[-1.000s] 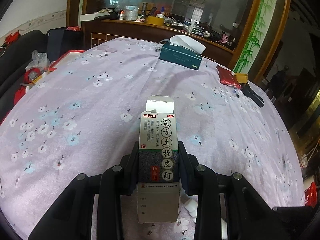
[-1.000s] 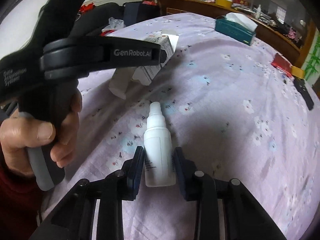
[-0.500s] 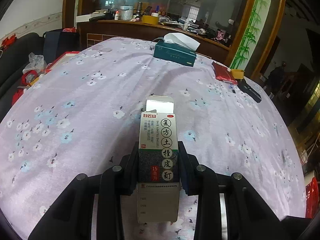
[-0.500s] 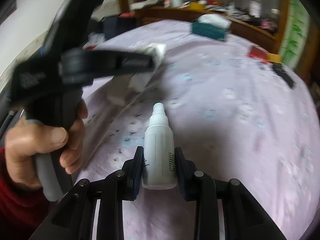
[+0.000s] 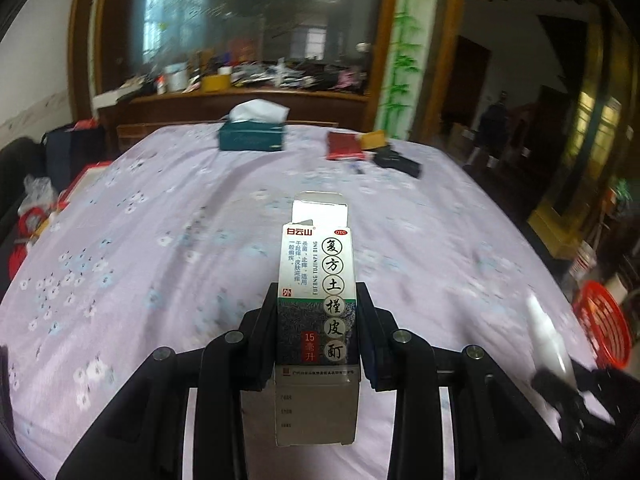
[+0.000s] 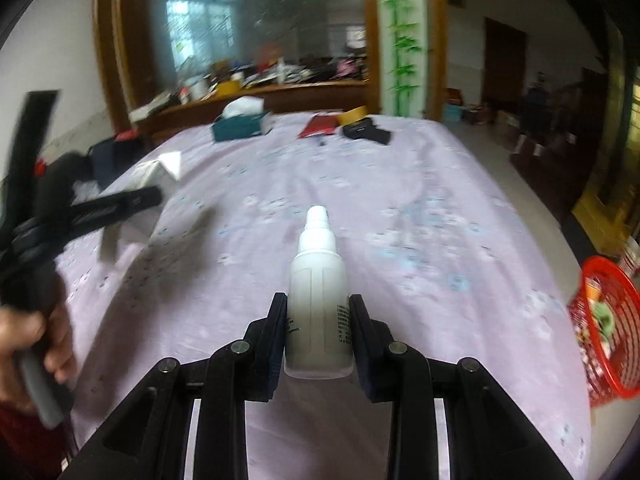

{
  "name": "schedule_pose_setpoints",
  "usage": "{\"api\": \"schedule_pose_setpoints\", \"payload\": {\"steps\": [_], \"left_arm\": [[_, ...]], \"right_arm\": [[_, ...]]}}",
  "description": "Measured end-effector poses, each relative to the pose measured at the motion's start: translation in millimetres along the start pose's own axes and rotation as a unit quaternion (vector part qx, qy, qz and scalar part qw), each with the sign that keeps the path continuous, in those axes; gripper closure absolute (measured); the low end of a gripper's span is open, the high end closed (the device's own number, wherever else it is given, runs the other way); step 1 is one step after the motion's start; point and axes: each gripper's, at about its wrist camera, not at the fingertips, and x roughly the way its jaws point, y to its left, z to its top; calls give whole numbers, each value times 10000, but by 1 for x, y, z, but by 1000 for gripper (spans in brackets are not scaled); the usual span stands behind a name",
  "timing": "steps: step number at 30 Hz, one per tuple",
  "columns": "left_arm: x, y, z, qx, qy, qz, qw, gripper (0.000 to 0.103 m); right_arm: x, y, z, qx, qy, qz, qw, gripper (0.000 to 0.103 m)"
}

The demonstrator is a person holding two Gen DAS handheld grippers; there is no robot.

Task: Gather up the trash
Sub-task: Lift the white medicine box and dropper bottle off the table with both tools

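Basket (image 6: 604,320) of red mesh holds scraps beside the table (image 6: 400,208).

The carton (image 5: 318,312), a narrow white and dark medicine box with Chinese print, stands upright with its top flap open, raised above the near bed. The bottle (image 6: 318,296), small, white and capped, points away. The red mesh basket (image 6: 600,328) sits far right, holding scraps.

Both wrist views look along their claws over the same bed (image 5: 160,240).
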Motion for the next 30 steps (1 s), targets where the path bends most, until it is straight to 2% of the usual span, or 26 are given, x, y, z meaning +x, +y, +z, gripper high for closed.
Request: {"api": "schedule_pose_setpoints", "payload": {"steps": [6,12,19,30], "left_arm": [[-26,-47,-35,312,-11,-198,9993,70],[-22,-72,-57,396,35,-236,9989,70],[-10,-83,-69,541,203,-247,9980,70],[-4,-86,-73,633,252,-281,9973,70]], "right_arm": [[-16,-19,-11,173,-205,-163,9995,70],[-18,-33,-25,306,-220,-222,9990,70],[-9,-39,-32,360,-154,-198,9990,70],[1,-40,-37,362,-147,-140,9991,70]]}}
